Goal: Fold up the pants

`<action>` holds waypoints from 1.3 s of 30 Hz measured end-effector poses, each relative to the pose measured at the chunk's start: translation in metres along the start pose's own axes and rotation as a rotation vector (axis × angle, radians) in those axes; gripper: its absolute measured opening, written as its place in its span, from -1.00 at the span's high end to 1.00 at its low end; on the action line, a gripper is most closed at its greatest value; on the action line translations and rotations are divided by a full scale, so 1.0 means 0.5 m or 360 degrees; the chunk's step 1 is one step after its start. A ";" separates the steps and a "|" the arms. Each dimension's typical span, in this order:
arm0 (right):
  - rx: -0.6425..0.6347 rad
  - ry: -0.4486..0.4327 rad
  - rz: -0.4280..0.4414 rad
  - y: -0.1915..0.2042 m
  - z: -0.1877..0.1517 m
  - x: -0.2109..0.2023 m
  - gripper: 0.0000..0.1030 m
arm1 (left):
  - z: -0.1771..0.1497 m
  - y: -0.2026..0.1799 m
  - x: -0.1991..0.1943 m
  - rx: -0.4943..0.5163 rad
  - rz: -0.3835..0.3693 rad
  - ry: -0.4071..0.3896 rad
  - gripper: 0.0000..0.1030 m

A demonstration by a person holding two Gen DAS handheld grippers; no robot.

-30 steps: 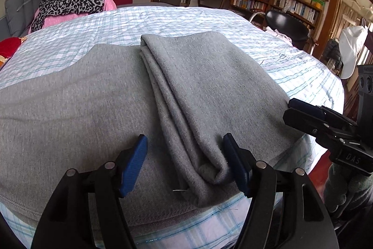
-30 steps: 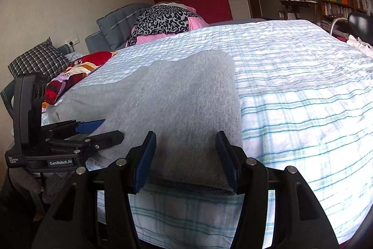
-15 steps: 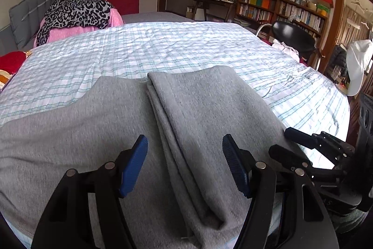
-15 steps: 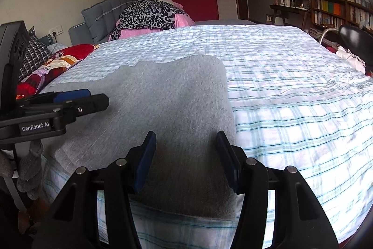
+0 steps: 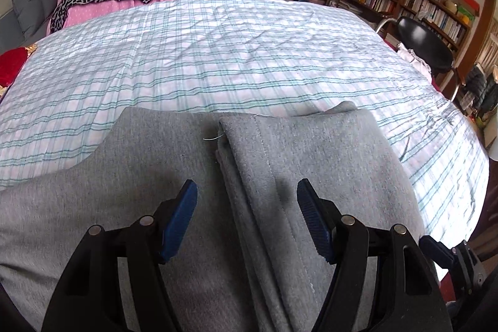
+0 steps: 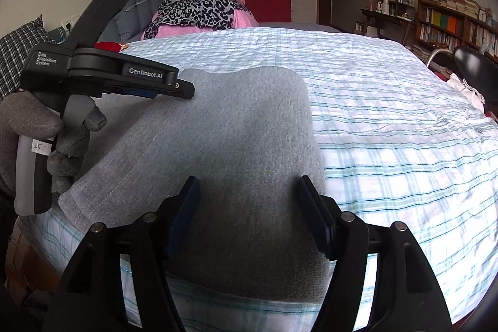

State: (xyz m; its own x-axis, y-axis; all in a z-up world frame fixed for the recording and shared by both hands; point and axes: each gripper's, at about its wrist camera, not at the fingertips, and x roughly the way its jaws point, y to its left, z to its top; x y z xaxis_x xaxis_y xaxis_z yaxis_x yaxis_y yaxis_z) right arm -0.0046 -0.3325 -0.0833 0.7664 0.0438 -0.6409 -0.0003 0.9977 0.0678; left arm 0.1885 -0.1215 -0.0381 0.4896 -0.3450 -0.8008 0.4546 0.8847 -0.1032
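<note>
My right gripper (image 6: 247, 212) has just spread its jaws and nothing is pinched between them; it hangs over the near right end of the pants (image 6: 224, 151), which lie flat near the bed's (image 5: 249, 52) near edge. My left gripper (image 5: 246, 218), jaws apart and empty too, has slid further in over the fold's raised edge. Since a second ago the folded leg sits flatter, so I judge this fold laid and the next one due.
</note>
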 end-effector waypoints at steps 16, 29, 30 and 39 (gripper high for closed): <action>-0.0003 0.0039 -0.0011 -0.014 0.003 0.005 -0.34 | -0.035 0.035 0.006 -0.0091 -0.0006 0.0018 -0.43; -0.0001 0.0077 -0.0051 -0.003 0.006 0.010 -0.35 | -0.170 -0.001 -0.109 0.0088 0.0029 -0.0091 -0.44; -0.0005 0.0079 -0.0056 0.000 0.007 0.009 -0.36 | -0.179 0.001 -0.112 0.0089 0.0039 -0.0104 -0.45; -0.0042 0.0091 -0.0057 0.025 0.007 -0.003 -0.50 | -0.217 0.021 -0.124 0.0007 0.0039 -0.0174 -0.58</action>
State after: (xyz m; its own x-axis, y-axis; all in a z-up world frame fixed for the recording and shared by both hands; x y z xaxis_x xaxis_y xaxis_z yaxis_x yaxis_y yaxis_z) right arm -0.0035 -0.3201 -0.0790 0.7283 0.0104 -0.6852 0.0087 0.9997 0.0244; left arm 0.0823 -0.0566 -0.0533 0.5789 -0.3556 -0.7338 0.4445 0.8920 -0.0816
